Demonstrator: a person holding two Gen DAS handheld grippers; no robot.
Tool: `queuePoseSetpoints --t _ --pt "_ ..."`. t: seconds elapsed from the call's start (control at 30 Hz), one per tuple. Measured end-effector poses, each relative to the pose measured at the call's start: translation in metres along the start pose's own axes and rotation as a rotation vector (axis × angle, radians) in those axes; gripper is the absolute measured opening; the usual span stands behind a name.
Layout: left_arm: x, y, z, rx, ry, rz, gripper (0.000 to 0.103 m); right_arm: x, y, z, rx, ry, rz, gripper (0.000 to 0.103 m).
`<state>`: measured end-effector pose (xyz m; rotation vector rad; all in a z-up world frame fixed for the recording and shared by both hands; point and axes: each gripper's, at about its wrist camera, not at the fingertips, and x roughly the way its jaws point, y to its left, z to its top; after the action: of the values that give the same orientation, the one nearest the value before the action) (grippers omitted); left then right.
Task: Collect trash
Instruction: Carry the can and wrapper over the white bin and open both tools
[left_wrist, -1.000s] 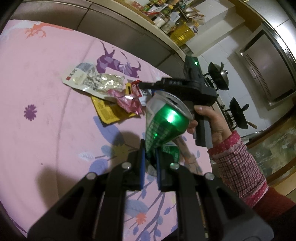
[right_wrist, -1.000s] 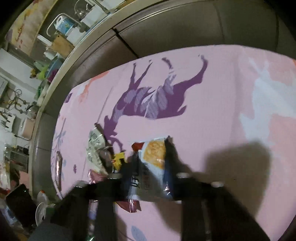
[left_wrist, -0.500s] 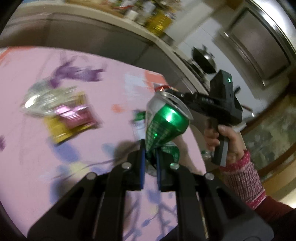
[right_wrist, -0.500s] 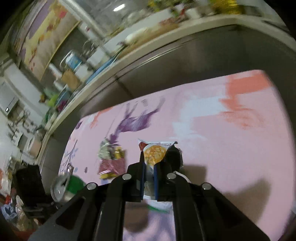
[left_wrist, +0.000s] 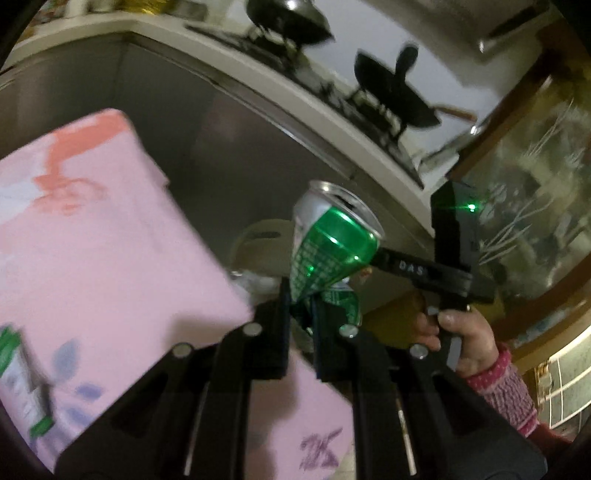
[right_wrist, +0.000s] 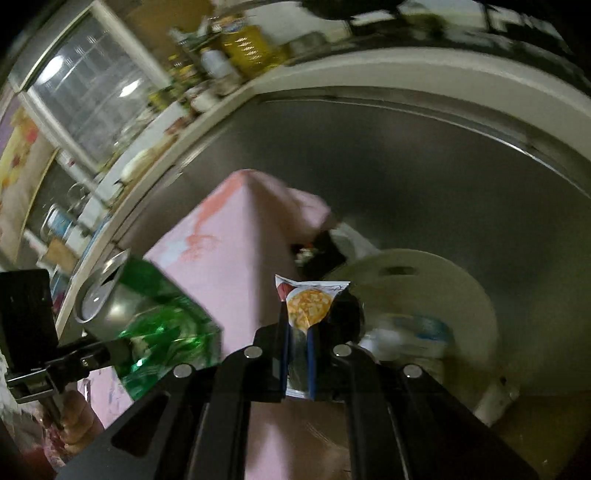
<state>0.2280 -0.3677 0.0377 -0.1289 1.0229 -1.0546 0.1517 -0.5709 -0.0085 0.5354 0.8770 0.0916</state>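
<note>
Green and silver, the crushed can sits pinched at its flattened end in my left hand-held gripper, jaws clamped on it. My right hand-held gripper has just been closing and now has its jaws squeezed together on a snack packet with an orange picture, which stands up between the fingers.

I take the pale round bin as my landmark. In the right view it lies just beyond the packet, past the corner of the pink tabletop, with some rubbish already inside. I judge this to be the carry to the bin. To do it well I would bring each load fully over the rim before letting go, one hand at a time, and keep the can's open end tipped up in case of dregs.

The right view shows the bin's wide mouth; the left view shows only a sliver of it behind the can. The left view alone shows the person's hand and red sleeve holding the other tool.
</note>
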Motion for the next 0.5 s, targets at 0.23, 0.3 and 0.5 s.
queuePoseSetpoints --t 0.23,0.3,0.5 --pt "0.096 0.000 0.005 -0.018 0.178 0.104 0.034 0.034 -0.050 -0.009 0.108 0.074 0.015 0.010" --pt "0.108 0.006 0.002 -0.050 0.194 0.125 0.046 0.038 -0.059 -0.009 0.126 0.075 0.007 0.019" --pt "0.099 0.002 -0.001 -0.023 0.182 0.133 0.046 0.026 -0.063 -0.009 0.148 0.025 0.037 0.057"
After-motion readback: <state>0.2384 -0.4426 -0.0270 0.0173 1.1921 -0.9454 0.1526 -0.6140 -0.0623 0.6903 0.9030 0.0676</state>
